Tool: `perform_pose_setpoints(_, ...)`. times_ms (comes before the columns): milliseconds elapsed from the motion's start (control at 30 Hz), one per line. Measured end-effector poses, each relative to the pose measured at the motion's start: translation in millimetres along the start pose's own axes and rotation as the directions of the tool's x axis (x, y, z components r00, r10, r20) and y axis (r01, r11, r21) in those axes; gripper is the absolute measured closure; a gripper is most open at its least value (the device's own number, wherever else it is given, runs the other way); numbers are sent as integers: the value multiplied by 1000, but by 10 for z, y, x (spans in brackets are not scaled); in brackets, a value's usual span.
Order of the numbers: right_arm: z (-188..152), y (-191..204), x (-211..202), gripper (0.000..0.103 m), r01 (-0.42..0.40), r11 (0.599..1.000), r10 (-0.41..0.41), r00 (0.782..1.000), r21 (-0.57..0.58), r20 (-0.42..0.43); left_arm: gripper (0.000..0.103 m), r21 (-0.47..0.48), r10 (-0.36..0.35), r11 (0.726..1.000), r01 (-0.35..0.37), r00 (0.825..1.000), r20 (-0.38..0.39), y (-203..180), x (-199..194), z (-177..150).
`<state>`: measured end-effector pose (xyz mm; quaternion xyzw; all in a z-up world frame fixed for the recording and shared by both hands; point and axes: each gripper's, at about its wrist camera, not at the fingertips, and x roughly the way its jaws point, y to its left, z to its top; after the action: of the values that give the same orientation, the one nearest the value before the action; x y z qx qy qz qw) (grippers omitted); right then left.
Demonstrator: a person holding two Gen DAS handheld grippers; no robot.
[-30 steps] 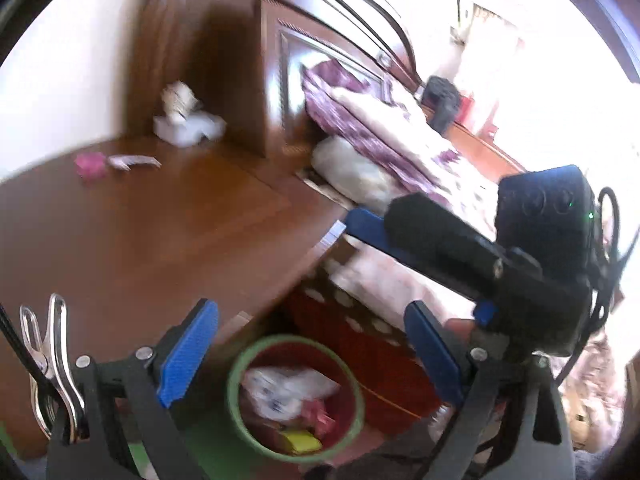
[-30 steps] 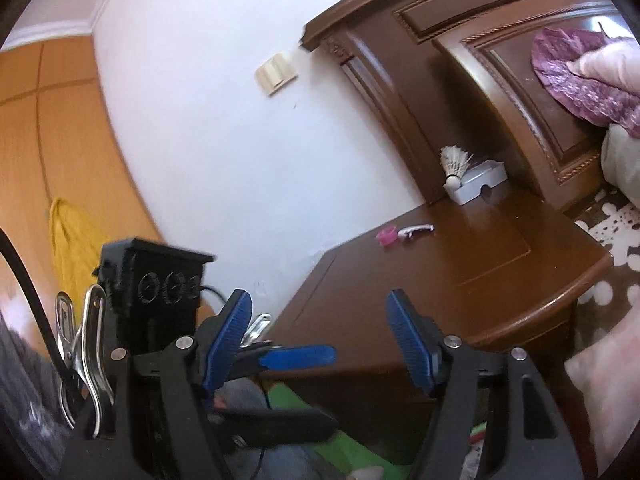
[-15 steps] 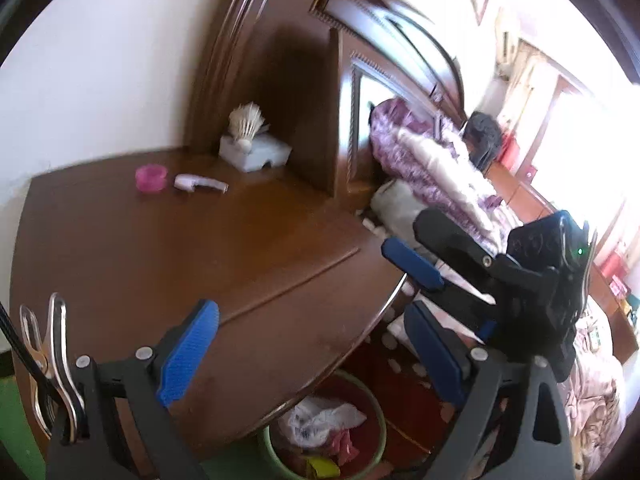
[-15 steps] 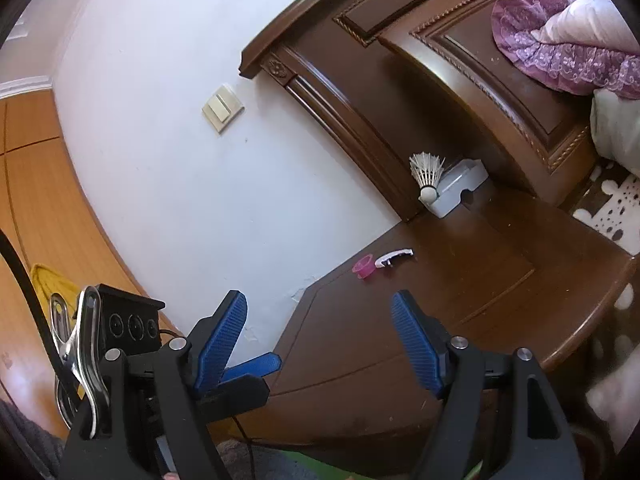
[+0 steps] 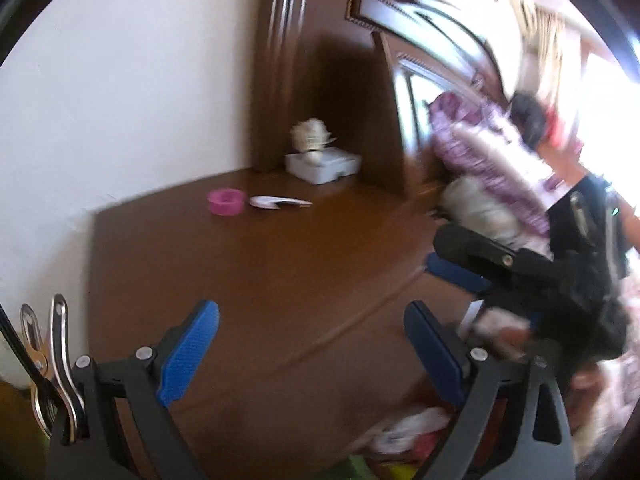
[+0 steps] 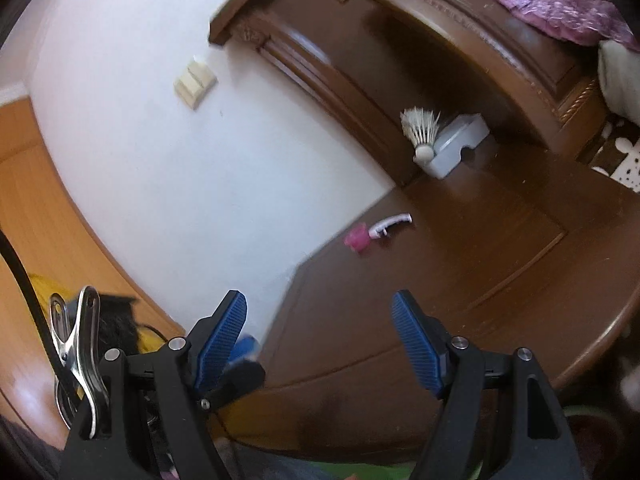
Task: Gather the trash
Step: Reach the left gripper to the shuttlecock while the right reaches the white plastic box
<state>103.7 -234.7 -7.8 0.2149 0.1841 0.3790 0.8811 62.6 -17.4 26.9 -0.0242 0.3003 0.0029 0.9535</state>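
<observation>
On the far left part of the dark wooden nightstand [image 5: 280, 280] lie two small bits that look like the trash to gather: a pink cap [image 5: 226, 201] and, just to its right, a thin white curved scrap [image 5: 280, 202], the two close together but seemingly not touching. Both look light and hard, likely plastic. The cap should sit well between the pads if pinched across its round sides, though it may skid on the polished wood. The white scrap lies flat and slim, so I'd judge it awkward; taking it across its thicker rounded end seems safest.

Farther back, against the headboard [image 6: 460, 40], a shuttlecock [image 6: 422, 130] stands beside a white box [image 6: 460, 142].

The left gripper [image 5: 312, 354] hangs over the near edge of the nightstand with its jaws wide and nothing between them. The right gripper [image 6: 320, 340] is likewise spread wide and empty, well short of the scraps. Below the near edge, a bin [image 5: 404, 436] with crumpled wrappers peeks out.
</observation>
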Motion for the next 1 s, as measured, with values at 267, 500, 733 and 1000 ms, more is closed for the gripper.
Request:
perform_pose_setpoints(267,-63,450,298,26,124,970,-133,991,-210,-31,7,25,44,999,-45,998,42,153,-140,64)
perform_pose_setpoints(500,192,419,442,26,336,885,-345,938,-321,30,7,-17,-5,1000,6,1000,26,365,24,271)
perform_pose_setpoints(733,680,229,729,26,452,842,-457,888,-293,57,7,-51,-35,998,35,999,-5,538,492,720)
perform_pose_setpoints(1000,1224,56,1047,32,539,759,-543,834,-364,102,15,-103,-153,984,143,982,-106,652,1231,1326)
